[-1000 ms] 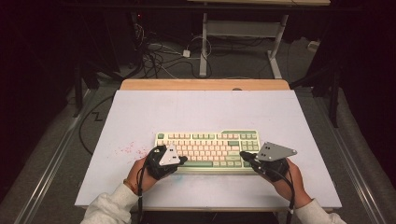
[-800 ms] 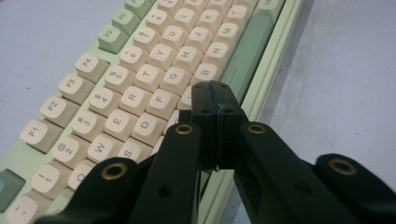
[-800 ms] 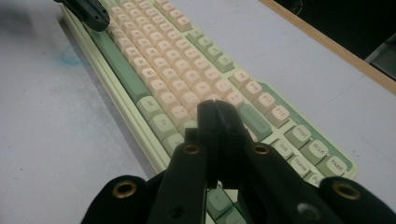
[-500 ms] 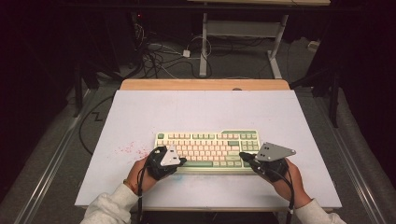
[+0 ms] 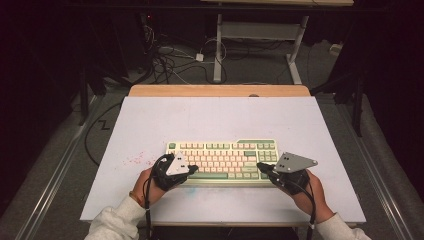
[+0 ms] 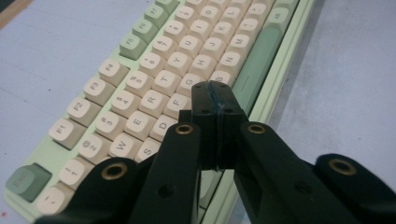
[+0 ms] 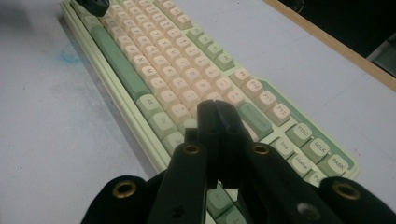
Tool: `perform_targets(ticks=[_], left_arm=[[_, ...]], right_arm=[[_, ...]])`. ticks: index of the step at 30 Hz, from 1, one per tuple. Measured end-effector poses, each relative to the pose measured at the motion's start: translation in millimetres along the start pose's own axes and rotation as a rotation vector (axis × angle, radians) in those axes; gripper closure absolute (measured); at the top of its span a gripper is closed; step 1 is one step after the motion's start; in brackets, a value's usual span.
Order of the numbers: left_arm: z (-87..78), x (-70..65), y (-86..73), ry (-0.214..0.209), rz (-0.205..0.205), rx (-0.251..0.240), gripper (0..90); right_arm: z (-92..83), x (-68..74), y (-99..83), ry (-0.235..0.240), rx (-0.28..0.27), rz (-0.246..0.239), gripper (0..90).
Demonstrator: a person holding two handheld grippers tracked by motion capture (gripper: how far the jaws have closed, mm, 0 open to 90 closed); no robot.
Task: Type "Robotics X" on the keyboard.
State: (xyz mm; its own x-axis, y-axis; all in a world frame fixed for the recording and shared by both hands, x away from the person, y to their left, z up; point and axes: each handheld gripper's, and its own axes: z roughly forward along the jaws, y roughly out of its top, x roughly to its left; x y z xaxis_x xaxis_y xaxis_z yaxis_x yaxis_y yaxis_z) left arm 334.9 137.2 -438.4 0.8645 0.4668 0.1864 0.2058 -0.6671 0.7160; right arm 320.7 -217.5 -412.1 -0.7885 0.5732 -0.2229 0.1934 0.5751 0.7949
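Desk: white top. Keyboard near my edge, centered, lying flat. My left gripper fingers pressed together, empty, over keys at left end. My right gripper likewise closed, over right end.

room: dark | floor: grey, tangled cables | white desk frame behind table
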Motion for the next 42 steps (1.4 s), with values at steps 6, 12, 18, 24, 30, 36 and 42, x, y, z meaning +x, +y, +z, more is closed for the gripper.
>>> perform_targets(ticks=[6, 12, 18, 24, 30, 36, 42], left_arm=[[-7.6, 4.0, -1.7, 0.018, -0.011, -0.017, 87.2], [-12.1, 7.7, -4.2, 0.034, -0.029, -0.028, 87.1], [-15.3, 10.2, -6.7, 0.043, -0.035, -0.027, 87.0], [-17.5, 11.8, -8.6, 0.047, -0.033, -0.023, 84.9], [-19.2, 13.0, -10.5, 0.053, -0.041, -0.024, 85.0], [-19.6, 13.9, -12.2, 0.052, -0.044, -0.022, 86.6], [-20.1, 14.8, -13.5, 0.054, -0.048, -0.016, 87.5]], right_arm=[[-0.7, -0.2, 0.5, -0.002, -0.003, -0.001, 90.0], [0.0, -0.3, 0.4, -0.002, 0.001, -0.001, 90.0], [1.3, -2.0, -0.9, -0.004, 0.007, 0.004, 90.0], [6.9, -2.1, -1.0, 0.001, 0.020, 0.001, 90.0], [18.0, -1.4, -2.5, 0.018, 0.045, 0.002, 90.0], [30.9, -0.8, -5.0, 0.029, 0.082, -0.001, 90.0], [35.9, -1.4, -6.4, 0.036, 0.097, -0.001, 90.0]])
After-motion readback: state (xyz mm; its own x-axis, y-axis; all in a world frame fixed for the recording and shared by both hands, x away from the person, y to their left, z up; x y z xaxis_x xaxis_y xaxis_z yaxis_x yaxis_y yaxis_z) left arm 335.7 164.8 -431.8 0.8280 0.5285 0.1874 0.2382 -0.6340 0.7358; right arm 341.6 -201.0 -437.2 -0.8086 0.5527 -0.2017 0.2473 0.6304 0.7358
